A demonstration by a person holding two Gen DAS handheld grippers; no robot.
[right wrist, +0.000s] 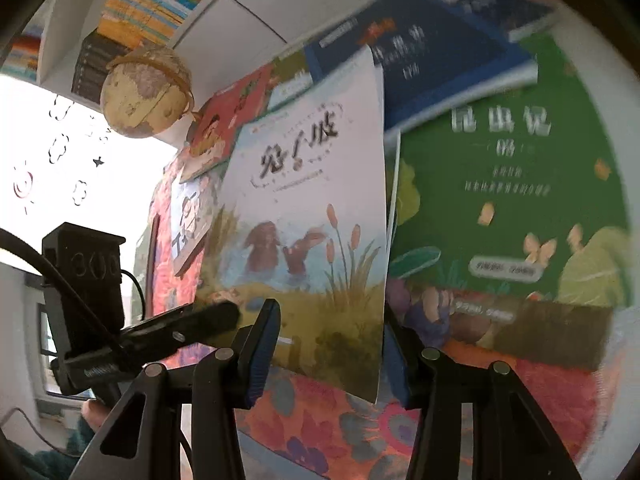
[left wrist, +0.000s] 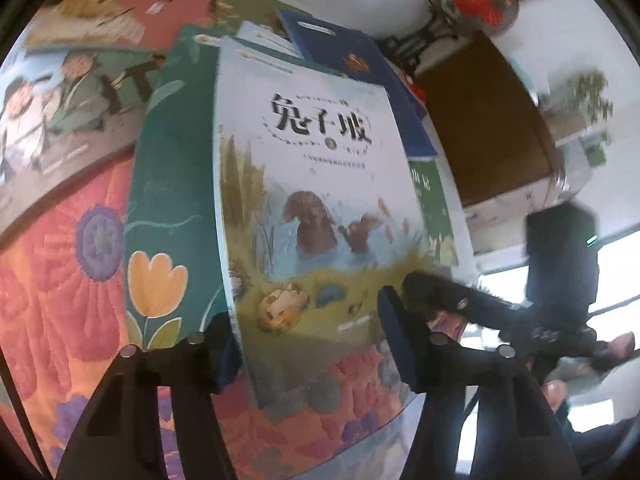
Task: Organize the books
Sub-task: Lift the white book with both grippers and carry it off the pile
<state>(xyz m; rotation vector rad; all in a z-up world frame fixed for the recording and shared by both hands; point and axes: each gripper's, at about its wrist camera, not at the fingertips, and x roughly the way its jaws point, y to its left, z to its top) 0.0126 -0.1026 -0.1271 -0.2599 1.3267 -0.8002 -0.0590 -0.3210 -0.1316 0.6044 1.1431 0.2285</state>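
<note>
White-covered rabbit book (left wrist: 316,184) is gripped at its lower edge by both left gripper (left wrist: 308,344) and right gripper (right wrist: 332,344), lifted above scattered books (right wrist: 512,184); sorting barely started.

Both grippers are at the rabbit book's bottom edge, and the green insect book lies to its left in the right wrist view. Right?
One thing is off: the green insect book lies to the right of the rabbit book, not the left, as the right wrist view shows. The left gripper and right gripper are both at the book's bottom edge.
</note>
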